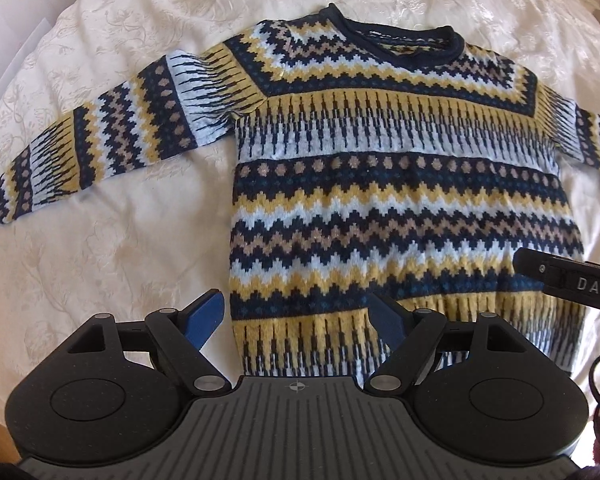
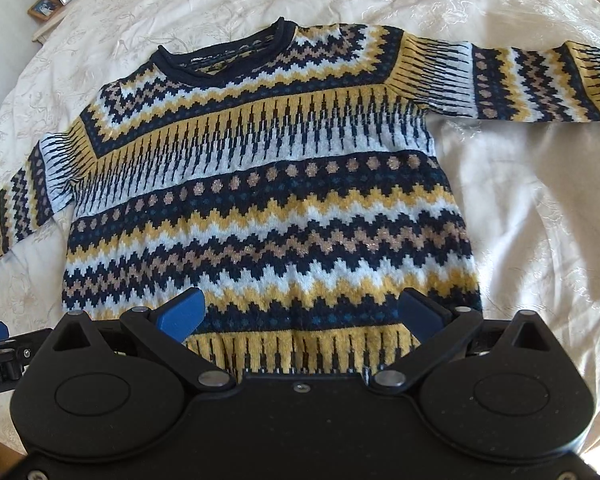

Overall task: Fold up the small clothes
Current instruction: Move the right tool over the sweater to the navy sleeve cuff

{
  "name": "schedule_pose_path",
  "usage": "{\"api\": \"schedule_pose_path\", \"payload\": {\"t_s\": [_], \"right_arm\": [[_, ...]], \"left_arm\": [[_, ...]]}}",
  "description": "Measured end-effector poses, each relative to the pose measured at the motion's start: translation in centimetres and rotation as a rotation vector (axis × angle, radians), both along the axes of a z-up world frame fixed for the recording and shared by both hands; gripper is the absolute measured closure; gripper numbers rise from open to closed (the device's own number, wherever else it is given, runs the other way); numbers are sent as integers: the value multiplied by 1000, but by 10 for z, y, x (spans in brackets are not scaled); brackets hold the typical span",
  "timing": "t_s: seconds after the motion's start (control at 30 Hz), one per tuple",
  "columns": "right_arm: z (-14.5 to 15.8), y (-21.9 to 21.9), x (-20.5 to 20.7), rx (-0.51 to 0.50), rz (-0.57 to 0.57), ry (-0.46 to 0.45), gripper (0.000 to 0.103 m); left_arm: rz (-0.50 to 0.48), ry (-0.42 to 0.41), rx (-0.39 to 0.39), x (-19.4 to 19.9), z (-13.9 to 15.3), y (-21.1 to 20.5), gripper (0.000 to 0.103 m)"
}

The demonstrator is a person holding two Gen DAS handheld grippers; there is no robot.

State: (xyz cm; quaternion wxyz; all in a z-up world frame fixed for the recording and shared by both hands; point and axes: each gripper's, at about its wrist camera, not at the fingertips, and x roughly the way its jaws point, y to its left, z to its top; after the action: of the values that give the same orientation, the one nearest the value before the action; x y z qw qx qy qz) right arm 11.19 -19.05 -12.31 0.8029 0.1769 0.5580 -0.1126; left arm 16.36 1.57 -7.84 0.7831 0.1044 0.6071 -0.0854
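The left claw [image 1: 300, 322] is wide open and holds nothing. Its blue fingers [image 1: 206, 320] sit on each side of the sweater's bottom left corner, at about 6 o'clock in its view. The right claw [image 2: 302, 314] is wide open and empty too, near the bottom edge toward the right corner. Both look set to pinch the bottom edge, probably so the sweater can be lifted and folded evenly.

The sweater [image 1: 400, 200] lies flat and face up on the bed [image 1: 100, 240], neck at 12 o'clock, sleeves spread out to 9 and 3 o'clock. Spread like this, it is likely easy to fold. No fold is made yet.

The left view shows the whole left sleeve [image 1: 100, 136], down to its dark cuff. The right view shows the long right sleeve [image 2: 540, 84] and, at 10 o'clock, a nightstand [image 2: 56, 0] with small things on it.
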Motion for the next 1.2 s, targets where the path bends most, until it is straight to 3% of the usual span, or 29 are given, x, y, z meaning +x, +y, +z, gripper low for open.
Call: {"api": "schedule_pose_path", "payload": {"t_s": [0.37,0.6,0.87,1.1,1.2], "right_arm": [[-77,-3,35,-55,-56,186,1],[-84,-7,40,-49,-48,186,0],[-43,-33,14,-39,-58,89,2],[16,-105,-15,-102,-108,-125,5],[44,-134,-31,-174,-148,-236,5]], "left_arm": [[-96,9,0,34,-43,-17,24],[-125,30,-11,39,-73,-34,24],[-74,33,29,38,-103,-51,24],[-35,-12,98,37,-113,-65,19],[-9,-45,113,33,-114,-65,11]]}}
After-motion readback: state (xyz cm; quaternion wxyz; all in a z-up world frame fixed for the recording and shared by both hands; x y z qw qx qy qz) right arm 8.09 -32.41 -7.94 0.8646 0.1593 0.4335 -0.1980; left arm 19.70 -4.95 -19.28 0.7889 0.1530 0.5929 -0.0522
